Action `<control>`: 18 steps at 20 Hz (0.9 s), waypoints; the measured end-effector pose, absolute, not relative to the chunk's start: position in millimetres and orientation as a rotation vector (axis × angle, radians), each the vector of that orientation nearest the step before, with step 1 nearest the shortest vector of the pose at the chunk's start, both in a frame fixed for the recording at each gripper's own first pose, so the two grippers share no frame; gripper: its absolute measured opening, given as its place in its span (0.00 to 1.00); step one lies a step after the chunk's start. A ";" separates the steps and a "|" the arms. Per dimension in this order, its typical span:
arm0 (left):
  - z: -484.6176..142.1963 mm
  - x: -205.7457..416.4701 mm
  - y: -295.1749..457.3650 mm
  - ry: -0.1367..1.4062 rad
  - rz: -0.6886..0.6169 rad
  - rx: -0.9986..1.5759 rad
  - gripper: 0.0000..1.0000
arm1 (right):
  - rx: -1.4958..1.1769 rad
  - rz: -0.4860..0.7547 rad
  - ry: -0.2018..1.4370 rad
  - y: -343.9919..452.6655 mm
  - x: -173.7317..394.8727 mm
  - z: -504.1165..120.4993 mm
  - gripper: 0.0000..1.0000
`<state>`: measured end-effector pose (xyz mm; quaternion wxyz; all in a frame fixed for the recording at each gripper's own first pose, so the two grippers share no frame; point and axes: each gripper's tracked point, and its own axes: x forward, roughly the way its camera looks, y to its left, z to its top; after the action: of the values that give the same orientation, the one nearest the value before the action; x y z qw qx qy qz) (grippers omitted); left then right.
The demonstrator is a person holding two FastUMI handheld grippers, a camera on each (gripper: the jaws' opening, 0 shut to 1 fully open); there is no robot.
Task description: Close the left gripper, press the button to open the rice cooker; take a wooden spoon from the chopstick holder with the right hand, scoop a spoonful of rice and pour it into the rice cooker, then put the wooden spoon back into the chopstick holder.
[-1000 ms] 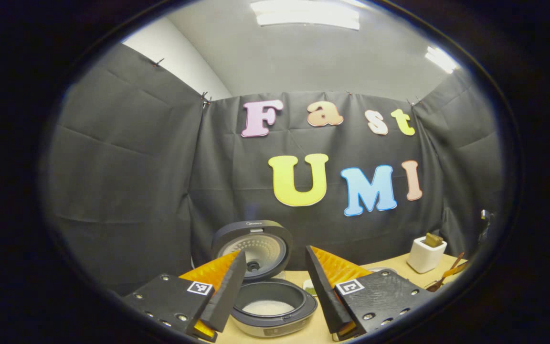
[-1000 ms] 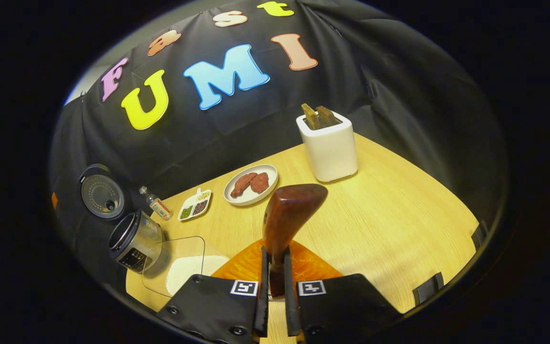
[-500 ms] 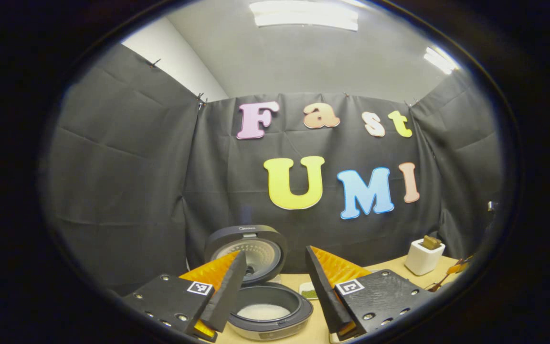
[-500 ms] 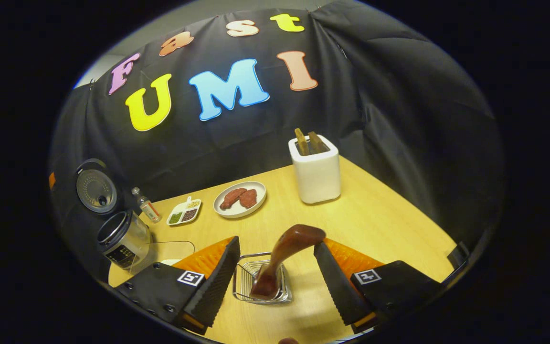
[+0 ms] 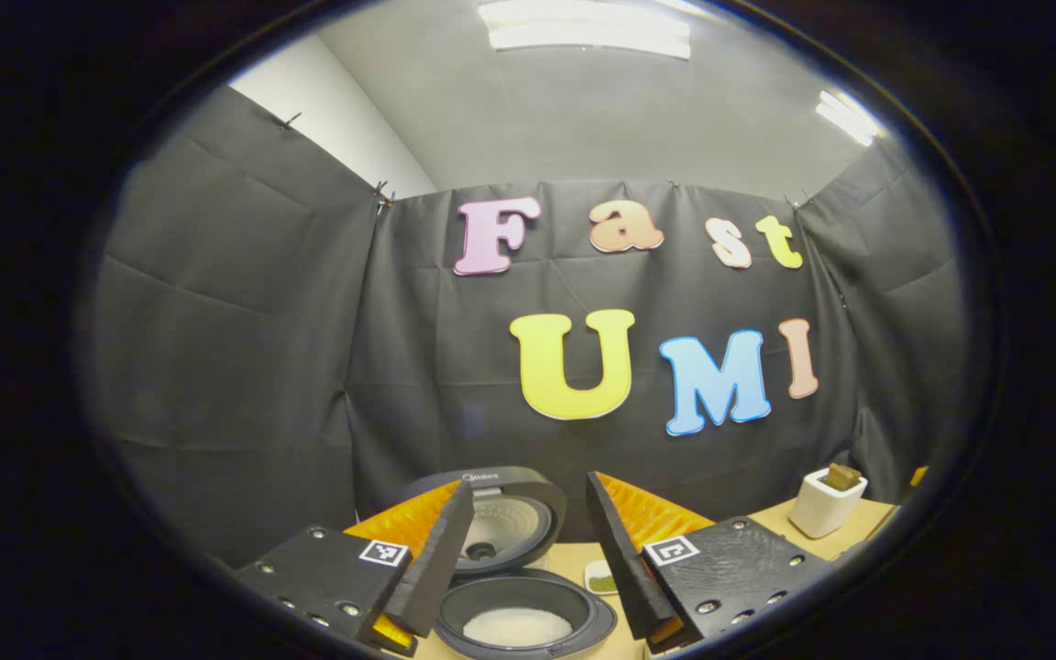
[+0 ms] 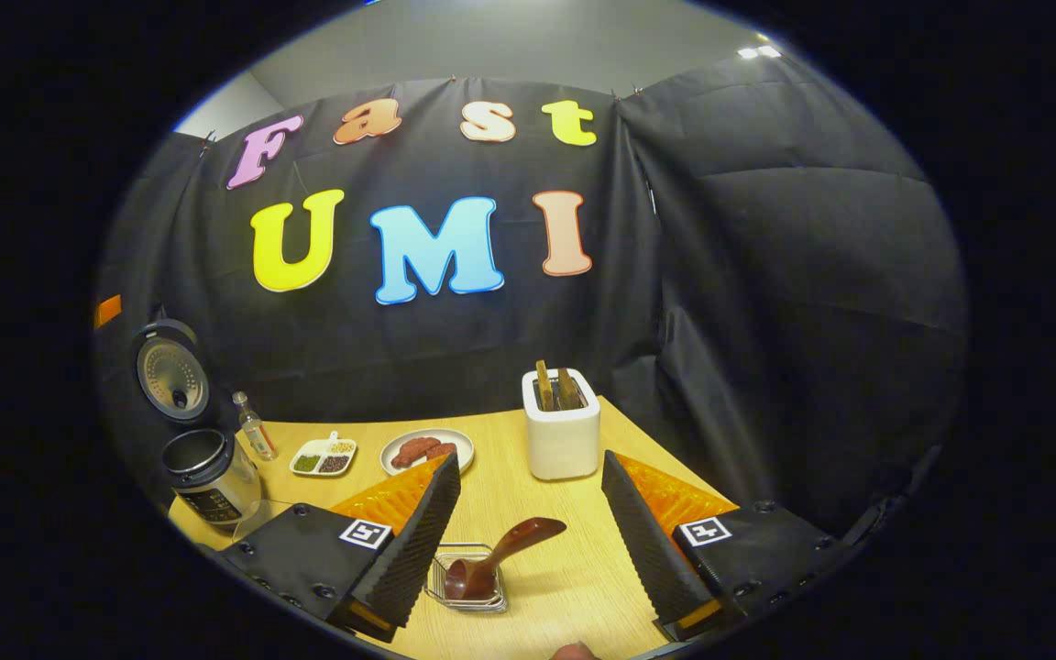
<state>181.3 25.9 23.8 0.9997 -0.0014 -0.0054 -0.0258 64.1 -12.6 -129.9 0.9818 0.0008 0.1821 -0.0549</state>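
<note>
The left gripper point(image 5: 528, 541) is shown with its jaws spread, nothing between them, above the open dark-rimmed rice cooker point(image 5: 525, 616), whose pot holds white rice point(image 5: 517, 627). On the raised round lid point(image 5: 502, 518) a small brand word is printed, too small to be read with certainty. The right gripper point(image 6: 533, 513) is likewise released, jaws wide apart. Below it, the reddish-brown wooden spoon point(image 6: 496, 557) is seen standing tilted in the small wire chopstick holder point(image 6: 467, 591) on the pale wooden table point(image 6: 574, 559). A square coded marker is borne by each finger block. Farther back stand a white toaster point(image 6: 562, 440) with 2 slices, a white plate point(image 6: 427, 450) and a divided dish point(image 6: 323, 456).
</note>
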 end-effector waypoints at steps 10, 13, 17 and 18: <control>19.1 280.1 71.4 0.028 -0.040 -0.063 0.77 | -0.025 -0.133 0.332 34.3 56.5 -126.4 0.98; -1.5 313.6 83.3 0.083 -0.041 -0.081 0.77 | -0.024 -0.143 0.338 48.0 54.7 -131.0 0.98; -26.8 350.4 98.6 0.130 -0.028 -0.108 0.78 | -0.038 -0.156 0.343 58.3 50.2 -132.4 0.98; -34.3 356.2 99.7 0.143 -0.024 -0.105 0.77 | -0.044 -0.161 0.345 58.0 49.4 -131.8 0.98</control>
<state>356.2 99.7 -34.3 0.9960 -0.0523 0.0714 -0.0118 49.4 58.0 -131.8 0.9817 -0.0220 0.1714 -0.0800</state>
